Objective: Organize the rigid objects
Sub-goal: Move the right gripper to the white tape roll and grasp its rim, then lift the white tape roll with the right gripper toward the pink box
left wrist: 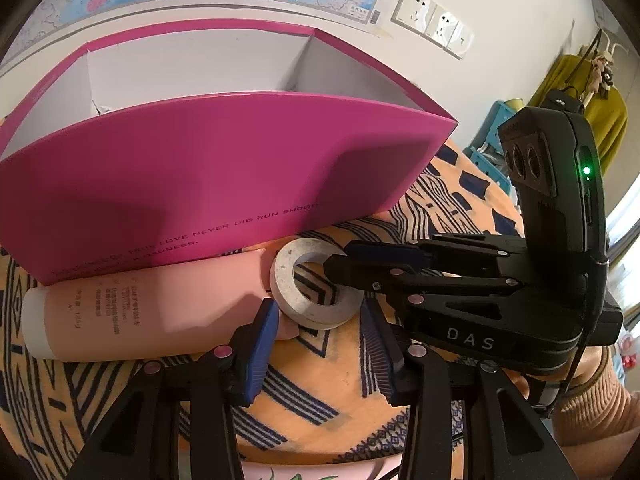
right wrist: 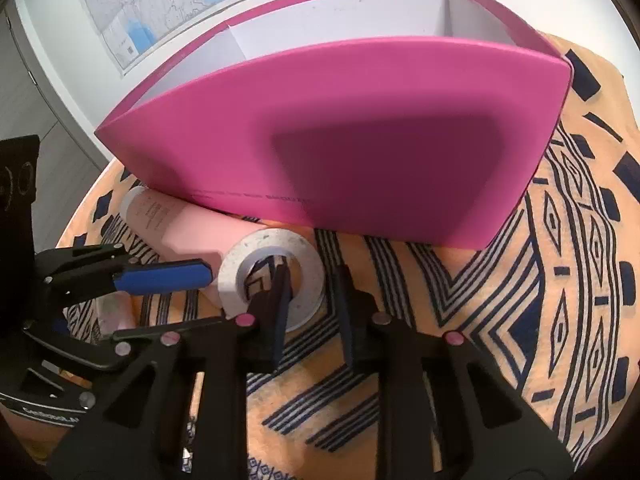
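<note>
Just in front of the magenta box [left wrist: 208,168], a grey tape roll [left wrist: 316,284] is lying tilted, leaning on the end of a pink tube [left wrist: 152,304] that is lying along the box's front wall; the right gripper [right wrist: 308,280] is pinching the roll's rim, one finger inside the hole, one outside. Near the roll, on the side away from the box, the left gripper [left wrist: 320,320] is sitting with jaws spread, straddling the roll's near edge, pads not visibly pressing; all is resting on an orange patterned cloth [right wrist: 520,300].

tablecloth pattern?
Orange tablecloth with navy stripes, zigzags and diamond shapes; clearest in the right wrist view.
</note>
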The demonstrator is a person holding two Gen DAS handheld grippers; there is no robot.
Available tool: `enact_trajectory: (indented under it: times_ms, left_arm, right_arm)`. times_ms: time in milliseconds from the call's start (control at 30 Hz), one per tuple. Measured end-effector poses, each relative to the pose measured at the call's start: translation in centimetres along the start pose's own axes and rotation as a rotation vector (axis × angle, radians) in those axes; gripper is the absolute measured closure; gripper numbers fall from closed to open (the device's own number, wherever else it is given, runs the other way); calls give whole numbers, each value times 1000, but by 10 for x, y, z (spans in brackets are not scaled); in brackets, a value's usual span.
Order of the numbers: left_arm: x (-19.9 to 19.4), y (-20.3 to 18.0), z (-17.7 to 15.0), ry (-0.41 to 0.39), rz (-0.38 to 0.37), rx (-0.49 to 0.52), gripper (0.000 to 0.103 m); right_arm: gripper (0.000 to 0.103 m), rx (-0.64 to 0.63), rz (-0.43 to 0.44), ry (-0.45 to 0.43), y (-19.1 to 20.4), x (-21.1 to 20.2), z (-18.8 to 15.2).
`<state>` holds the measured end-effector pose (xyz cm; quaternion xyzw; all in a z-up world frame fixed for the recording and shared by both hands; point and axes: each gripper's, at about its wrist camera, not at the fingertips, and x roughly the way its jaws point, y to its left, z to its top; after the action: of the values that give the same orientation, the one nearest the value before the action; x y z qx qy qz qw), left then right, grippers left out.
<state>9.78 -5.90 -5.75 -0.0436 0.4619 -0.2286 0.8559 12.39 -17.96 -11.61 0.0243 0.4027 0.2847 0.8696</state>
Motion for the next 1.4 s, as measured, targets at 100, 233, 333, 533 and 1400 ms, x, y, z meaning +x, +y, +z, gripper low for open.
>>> enact_trajectory:
  times_ms: [100, 233, 333, 533, 1400]
  left_arm:
    - [1, -1, 0, 2, 2, 3, 61]
    - [-1, -1, -1, 4, -8, -2, 61]
    - [-1, -2, -1, 8, -13, 4, 61]
    - [0, -6, -2, 13, -29, 13, 61]
    - [-21, -37, -1, -41, -56, 101, 67]
  right_arm:
    - [87, 0, 2, -2, 1, 1, 1]
    - [87, -11, -10, -7, 4, 1, 1]
    - [88, -12, -16, -14, 4, -1, -1]
    - [88, -2, -24, -31, -1, -12, -6]
    - [88, 26, -41, -101, -1, -52, -20]
